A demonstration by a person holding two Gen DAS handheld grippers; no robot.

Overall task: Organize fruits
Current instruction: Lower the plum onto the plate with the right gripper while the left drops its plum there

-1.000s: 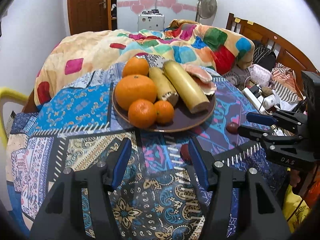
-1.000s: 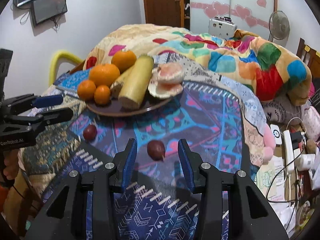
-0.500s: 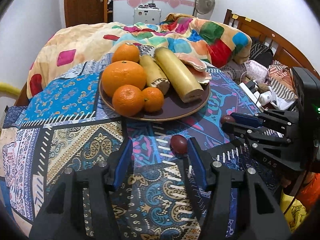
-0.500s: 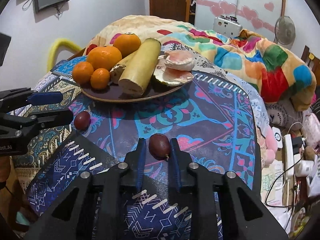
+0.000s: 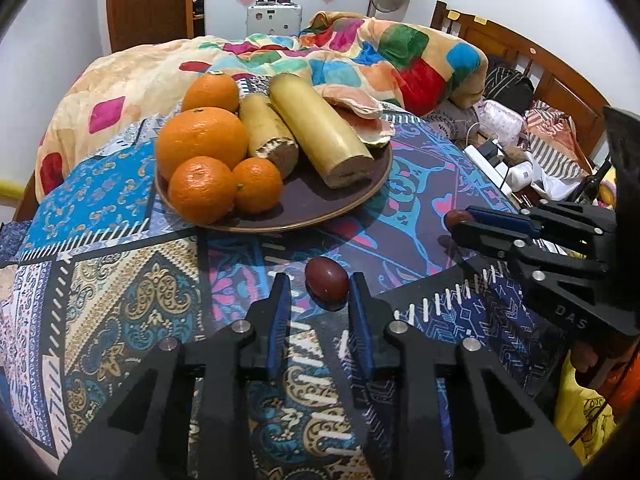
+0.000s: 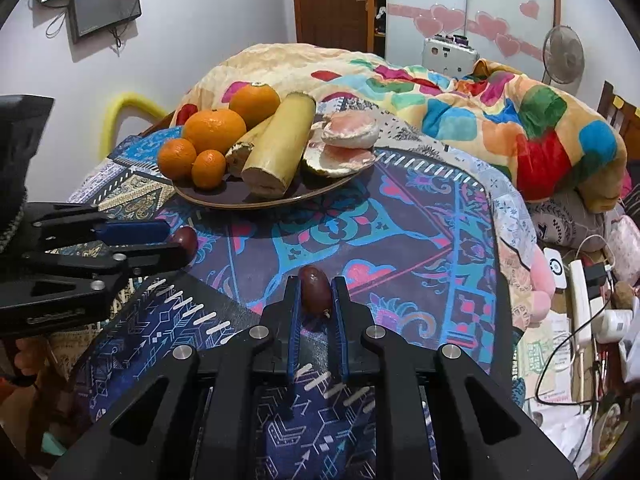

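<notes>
A brown plate [image 5: 340, 204] on the patterned cloth holds several oranges [image 5: 202, 142], two yellow cane pieces [image 5: 320, 136] and peeled fruit skins. My left gripper [image 5: 318, 286] is open around a dark red fruit [image 5: 327, 279] that lies on the cloth in front of the plate; the fruit rests near the right finger. My right gripper [image 6: 316, 292] is shut on a second dark red fruit [image 6: 315, 292]. That gripper shows at the right of the left wrist view [image 5: 460, 222], the left one at the left of the right wrist view [image 6: 176, 246].
A colourful blanket [image 5: 360, 60] is heaped behind the plate. A wooden bed frame [image 5: 520, 52], power strips and cables [image 6: 580, 292] lie to the right. A yellow chair back [image 6: 120, 116] stands at the left.
My right gripper has closed on its red fruit. My left gripper has moved forward and its jaws have narrowed around the other red fruit.
</notes>
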